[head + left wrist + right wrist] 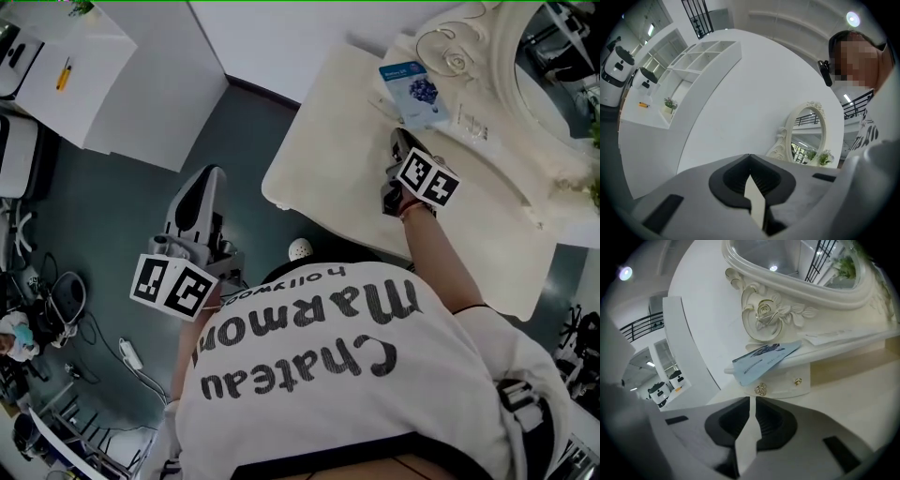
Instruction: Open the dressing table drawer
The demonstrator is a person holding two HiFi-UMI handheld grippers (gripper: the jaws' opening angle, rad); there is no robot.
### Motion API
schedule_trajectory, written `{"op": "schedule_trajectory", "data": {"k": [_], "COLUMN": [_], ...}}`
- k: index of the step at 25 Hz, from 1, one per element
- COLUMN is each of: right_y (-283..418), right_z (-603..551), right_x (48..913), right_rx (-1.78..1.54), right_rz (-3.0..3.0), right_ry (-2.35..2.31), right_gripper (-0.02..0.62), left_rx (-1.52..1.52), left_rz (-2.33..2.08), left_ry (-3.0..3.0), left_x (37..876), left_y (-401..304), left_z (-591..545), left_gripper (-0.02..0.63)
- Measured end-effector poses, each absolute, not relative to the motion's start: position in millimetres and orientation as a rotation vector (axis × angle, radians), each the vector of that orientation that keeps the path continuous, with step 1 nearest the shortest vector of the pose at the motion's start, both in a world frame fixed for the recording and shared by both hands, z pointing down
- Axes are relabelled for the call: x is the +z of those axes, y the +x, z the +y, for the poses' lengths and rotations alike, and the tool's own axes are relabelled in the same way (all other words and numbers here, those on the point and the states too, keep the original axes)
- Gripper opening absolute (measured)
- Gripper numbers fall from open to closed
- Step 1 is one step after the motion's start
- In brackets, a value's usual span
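At the lower left of the head view the left tool [208, 183] hangs over the floor, well apart from the cream table [319, 141]. Its own view shows the jaws pressed together with nothing between them, facing a blank white wall, so it seems to have no part in the job yet. Toward the middle right of the head view, the right tool [401, 142] reaches over the table top. Its jaws are likewise closed and empty. In the right gripper view the drawer [783, 380] sits just above the closed tips at the centre of the frame, a small white front under the ledge at the foot of the mirror [562, 66]. Its front looks flush with the case around it, so I judge it not yet pulled out at all. A gold rose knob [761, 389] on that front lies near the jaw tips but apart from them, and a blue packet [764, 359] rests on the ledge above, overhanging it. The approach looks nearly done. Parting the jaws, closing them on the knob and pulling all remain.
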State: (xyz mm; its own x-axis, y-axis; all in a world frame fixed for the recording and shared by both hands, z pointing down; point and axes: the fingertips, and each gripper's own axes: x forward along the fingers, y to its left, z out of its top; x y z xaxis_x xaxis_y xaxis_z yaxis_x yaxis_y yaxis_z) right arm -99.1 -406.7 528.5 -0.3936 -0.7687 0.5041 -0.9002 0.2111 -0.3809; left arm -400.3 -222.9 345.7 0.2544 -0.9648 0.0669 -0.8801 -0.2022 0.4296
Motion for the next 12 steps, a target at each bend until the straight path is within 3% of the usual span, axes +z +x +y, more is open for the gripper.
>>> {"op": "schedule_trajectory", "data": {"k": [12], "right_y": [-93.0], "right_z": [-415.4], "right_x": [538.9], "right_rx": [0.831], "right_rz": [-2.161], "right_ry": [1.710], "right_gripper": [0.056], "left_rx": [-0.333], "left_rz": [-1.697], "left_ry": [2.151], "left_x": [340.3], "left_y": [-424.4], "left_z": [-226.8], "left_gripper": [0.021]}}
